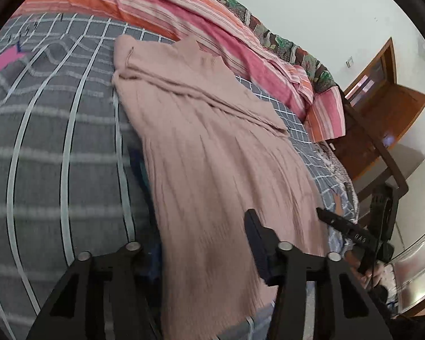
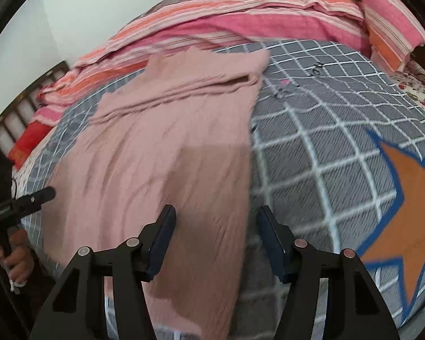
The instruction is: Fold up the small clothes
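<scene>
A dusty-pink ribbed knit garment (image 1: 201,147) lies lengthwise on the grey checked bed sheet (image 1: 56,141), with its top part folded across. My left gripper (image 1: 204,240) is at the garment's near hem. Its right finger (image 1: 255,240) rests on top of the cloth, and the left finger is mostly hidden under the cloth's left edge. The jaws stand apart. In the right wrist view my right gripper (image 2: 216,218) straddles the right near edge of the garment (image 2: 161,147), jaws apart with cloth between them. Each gripper shows at the edge of the other's view: right gripper (image 1: 340,225), left gripper (image 2: 34,197).
A pink and orange striped quilt (image 1: 161,8) is bunched along the far side of the bed, with a striped pillow (image 2: 393,31) beside it. An orange star (image 2: 410,195) is printed on the sheet to the right. A wooden door (image 1: 382,85) and the dark bed frame (image 1: 382,155) stand beyond the bed.
</scene>
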`<action>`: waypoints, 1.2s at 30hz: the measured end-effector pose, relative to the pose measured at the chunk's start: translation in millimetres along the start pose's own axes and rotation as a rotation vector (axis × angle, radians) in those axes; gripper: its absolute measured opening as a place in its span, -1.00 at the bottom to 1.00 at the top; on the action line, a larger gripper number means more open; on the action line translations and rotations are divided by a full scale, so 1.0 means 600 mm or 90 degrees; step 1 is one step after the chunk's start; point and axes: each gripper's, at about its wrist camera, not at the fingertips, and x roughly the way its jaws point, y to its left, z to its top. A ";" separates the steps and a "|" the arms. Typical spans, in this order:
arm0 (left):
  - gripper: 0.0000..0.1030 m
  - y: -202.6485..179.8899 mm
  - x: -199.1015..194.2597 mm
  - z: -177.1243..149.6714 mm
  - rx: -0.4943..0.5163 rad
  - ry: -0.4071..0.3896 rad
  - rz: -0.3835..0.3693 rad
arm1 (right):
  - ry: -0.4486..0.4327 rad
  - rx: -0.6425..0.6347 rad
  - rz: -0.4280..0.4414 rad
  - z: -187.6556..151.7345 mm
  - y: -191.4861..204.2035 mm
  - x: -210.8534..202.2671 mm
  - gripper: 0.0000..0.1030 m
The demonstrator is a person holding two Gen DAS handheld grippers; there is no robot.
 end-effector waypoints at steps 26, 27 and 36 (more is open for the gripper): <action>-0.87 -0.009 -0.061 -0.084 -0.016 -0.040 0.088 | -0.030 0.052 0.020 -0.099 -0.008 -0.055 -0.87; -0.87 -0.011 -0.058 -0.089 -0.011 -0.030 0.085 | -0.026 0.054 0.026 -0.099 -0.007 -0.054 -0.86; -0.79 -0.012 -0.050 -0.114 -0.008 -0.012 0.092 | 0.002 0.059 0.034 -0.112 -0.002 -0.042 -0.51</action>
